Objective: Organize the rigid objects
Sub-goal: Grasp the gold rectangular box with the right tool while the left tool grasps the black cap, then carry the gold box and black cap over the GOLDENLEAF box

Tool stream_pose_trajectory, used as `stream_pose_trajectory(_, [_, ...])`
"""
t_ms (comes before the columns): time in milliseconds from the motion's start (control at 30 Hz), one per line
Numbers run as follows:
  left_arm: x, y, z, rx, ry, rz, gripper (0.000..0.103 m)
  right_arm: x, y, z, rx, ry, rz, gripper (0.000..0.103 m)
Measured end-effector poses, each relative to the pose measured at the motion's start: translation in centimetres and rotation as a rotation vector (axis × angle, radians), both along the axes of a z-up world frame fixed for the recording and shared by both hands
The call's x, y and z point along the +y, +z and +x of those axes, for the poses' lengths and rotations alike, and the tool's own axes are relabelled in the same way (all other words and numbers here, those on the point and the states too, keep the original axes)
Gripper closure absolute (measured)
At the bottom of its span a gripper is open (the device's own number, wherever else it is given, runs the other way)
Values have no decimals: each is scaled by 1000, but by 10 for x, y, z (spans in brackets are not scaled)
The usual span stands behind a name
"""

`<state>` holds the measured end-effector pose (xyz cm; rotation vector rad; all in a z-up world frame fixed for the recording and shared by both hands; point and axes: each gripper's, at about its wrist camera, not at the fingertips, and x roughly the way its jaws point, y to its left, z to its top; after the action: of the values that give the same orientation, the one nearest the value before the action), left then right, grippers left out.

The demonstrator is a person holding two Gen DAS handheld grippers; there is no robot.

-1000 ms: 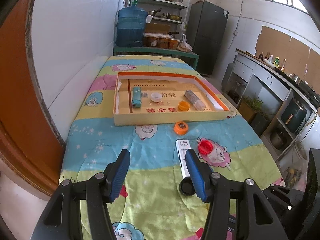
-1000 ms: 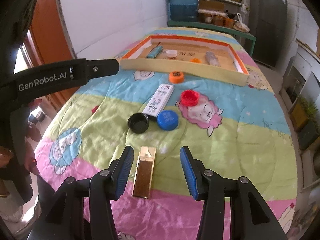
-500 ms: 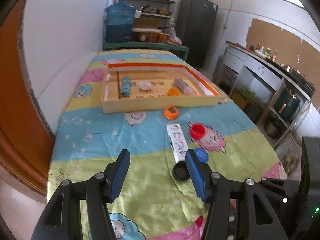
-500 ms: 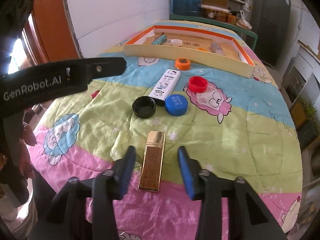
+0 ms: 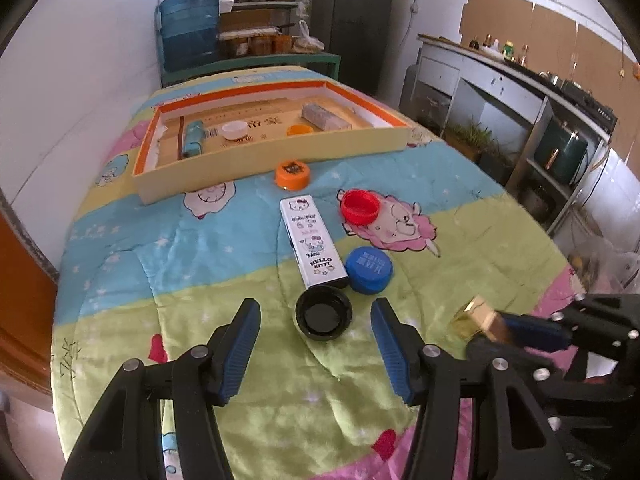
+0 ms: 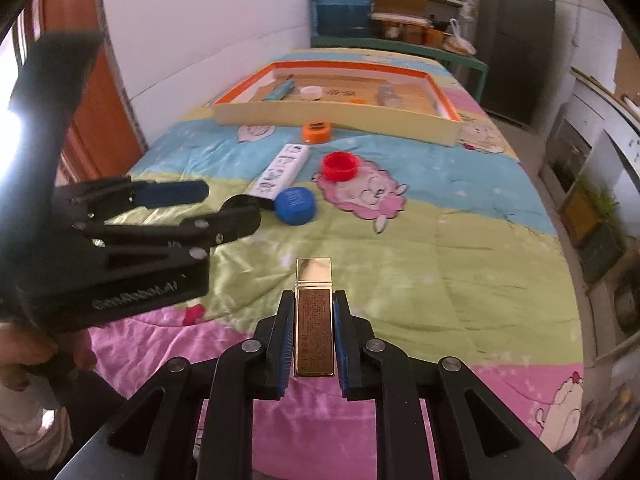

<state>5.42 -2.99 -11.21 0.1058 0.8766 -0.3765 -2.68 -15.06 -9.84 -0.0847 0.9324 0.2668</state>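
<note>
A kitchen-like room with shelves, a blue water jug (image 5: 190, 34) and a dark fridge (image 5: 352, 20) lies behind a table covered with a cartoon quilt (image 5: 160, 264). At the far end of the quilt stands a shallow cardboard tray (image 5: 276, 160) with an orange inner rim; inside it, from left to right, lie a teal tube (image 5: 192, 138), a white cap (image 5: 233, 131), a small orange cap (image 5: 300, 130) and a grey wrapped roll (image 5: 322, 117). Just in front of the tray wall an orange lid (image 5: 293, 174) rests on the quilt. Nearer to the cameras, the left gripper (image 5: 316, 336) hangs low over the quilt with its blue pads (image 5: 240, 344) spread wide apart, and they hold nothing. Between the pads, a little ahead of them, lies a black lid (image 5: 324, 312) with its hollow side up. Its far edge is touching or just beside the near end of a white Hello Kitty box (image 5: 312, 236). To the right of the box a blue cap (image 5: 369, 264) lies just beside its near end, and farther away a red cap (image 5: 360, 206) lies open side up. At the right side, the right gripper (image 6: 313, 304) has its pads pressed against both long sides of a gold rectangular case (image 6: 314, 316). The shiny end of the case sticks out forward past the pads, over the green and pink part of the quilt; I cannot tell if the case is touching the quilt.
</note>
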Motion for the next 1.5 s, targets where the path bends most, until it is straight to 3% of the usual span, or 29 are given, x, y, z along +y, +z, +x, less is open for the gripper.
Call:
stream_pose_trajectory(367, [-1,-8,4,2,18,16,48,-3,-3,2,5,-8,16,85])
stream_pose_trajectory(467, [0,-8,4,-5,32,21,55,-3,-4,4,6,-8,20,85])
stream_pose_trajectory(600, [8,-6,5,-2,53,-7,73,-4,-5,5,11,-14,25,85])
stream_pose_trajectory(733, [15,-6,6,13,60,-50,73,-4,-6,6,12,-19,32,85])
stream_pose_trajectory(1500, [33,30,9,-36,130,-89,73,5,19,37,-47,7,57,85])
